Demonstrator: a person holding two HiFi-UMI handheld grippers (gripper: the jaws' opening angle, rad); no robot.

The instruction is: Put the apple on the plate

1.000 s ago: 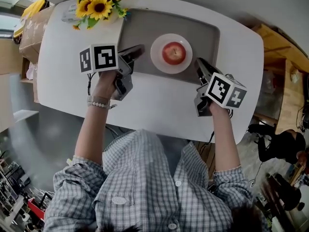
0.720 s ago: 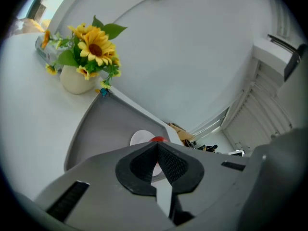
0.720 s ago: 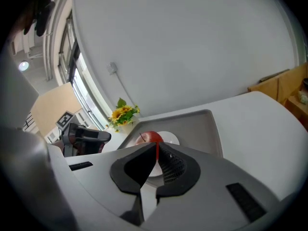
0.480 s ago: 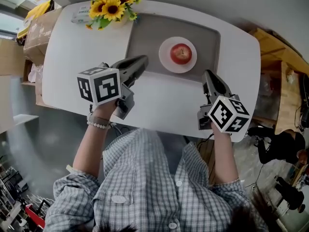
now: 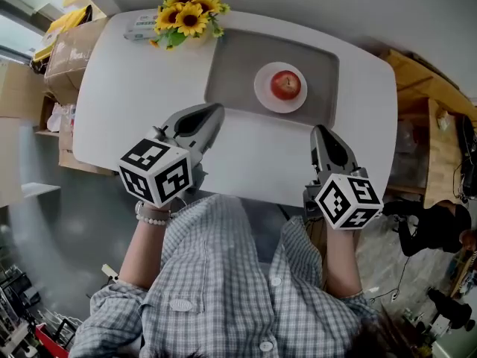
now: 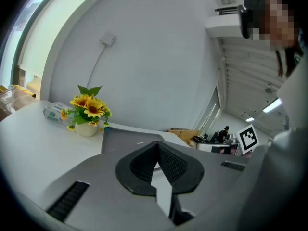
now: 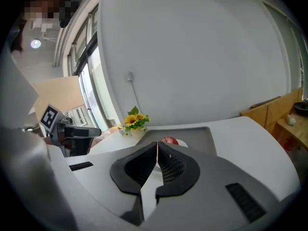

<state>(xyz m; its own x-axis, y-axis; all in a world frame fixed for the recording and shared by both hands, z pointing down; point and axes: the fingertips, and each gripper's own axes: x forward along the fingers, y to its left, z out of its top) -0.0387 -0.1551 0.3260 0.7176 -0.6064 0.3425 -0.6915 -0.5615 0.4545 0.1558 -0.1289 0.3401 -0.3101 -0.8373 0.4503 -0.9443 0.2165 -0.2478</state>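
The red apple [image 5: 285, 85] rests on a small white plate [image 5: 263, 95] on the grey tray [image 5: 238, 62]; its top also peeks over the jaws in the right gripper view [image 7: 169, 140]. My left gripper [image 5: 215, 112] [image 6: 156, 147] is held up near the table's front edge, left of and short of the tray. Its jaws have just been closing and now meet with nothing between them. My right gripper [image 5: 319, 131] [image 7: 157, 145] hovers in front of the tray's right corner, shut and empty. Both are well clear of the apple.
A vase of sunflowers [image 5: 186, 17] [image 6: 89, 107] stands at the white table's [image 5: 127, 88] far left, beside a small packet [image 5: 141, 27]. Cardboard boxes [image 5: 63, 47] sit left of the table, wooden furniture [image 5: 421, 80] on the right. The person's checked shirt fills the foreground.
Both grippers have drawn back from the tray toward the person and risen. The left one has rolled, its marker cube now lower in view. The apple stays on the plate.
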